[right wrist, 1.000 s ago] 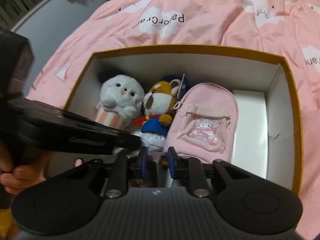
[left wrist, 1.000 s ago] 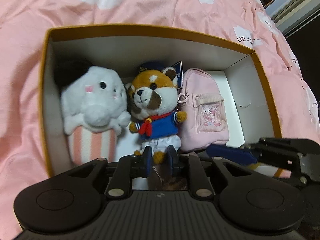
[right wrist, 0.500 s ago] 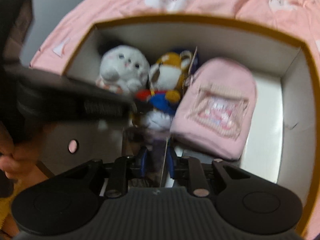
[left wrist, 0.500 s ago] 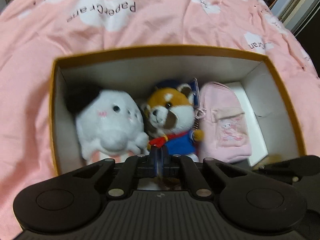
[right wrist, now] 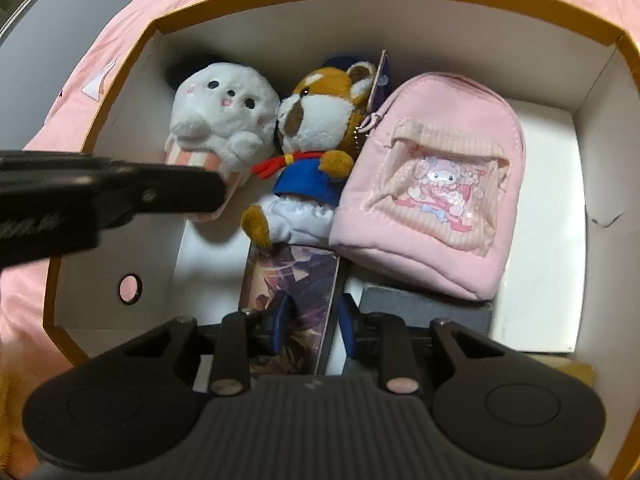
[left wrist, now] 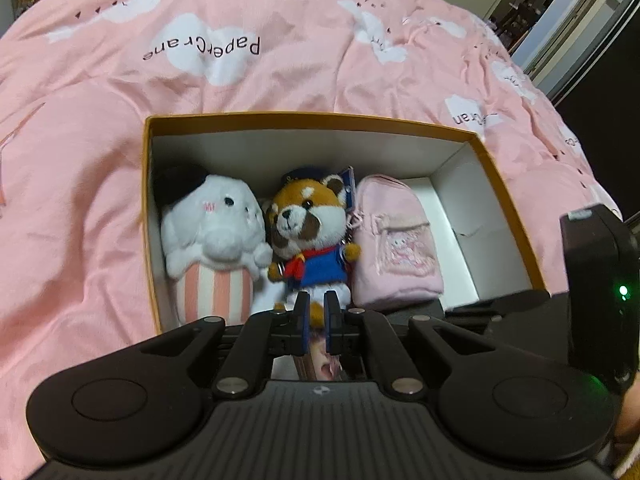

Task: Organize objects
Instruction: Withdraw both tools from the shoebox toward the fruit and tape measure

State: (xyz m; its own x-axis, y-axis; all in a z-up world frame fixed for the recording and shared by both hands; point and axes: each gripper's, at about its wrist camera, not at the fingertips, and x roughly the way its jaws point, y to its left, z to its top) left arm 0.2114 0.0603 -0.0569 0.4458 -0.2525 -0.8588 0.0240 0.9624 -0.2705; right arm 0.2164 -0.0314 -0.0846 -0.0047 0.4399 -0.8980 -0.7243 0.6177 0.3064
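- Right claw [right wrist: 310,320], lower centre of its view: jaws opening around a glossy printed card pack [right wrist: 294,280]; pads look just clear of it.
- Left claw [left wrist: 316,312], lower centre: closed, apparently empty.
- Step, judged: releasing the pack onto the floor of the box [right wrist: 536,200], below the toys. Next: lift straight out without dragging it.
- Box: stiff card, white inside, orange rim; holds fuzzy white plush [right wrist: 224,120], brown bear plush [right wrist: 316,120], soft pink quilted backpack [right wrist: 436,176].
- Bed: pink cloud-print duvet [left wrist: 280,60].

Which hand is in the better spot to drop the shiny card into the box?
Right. Its tongs are down inside the box with the card between them, and the jaws are opening. The left tongs sit farther back, shut, with no card.
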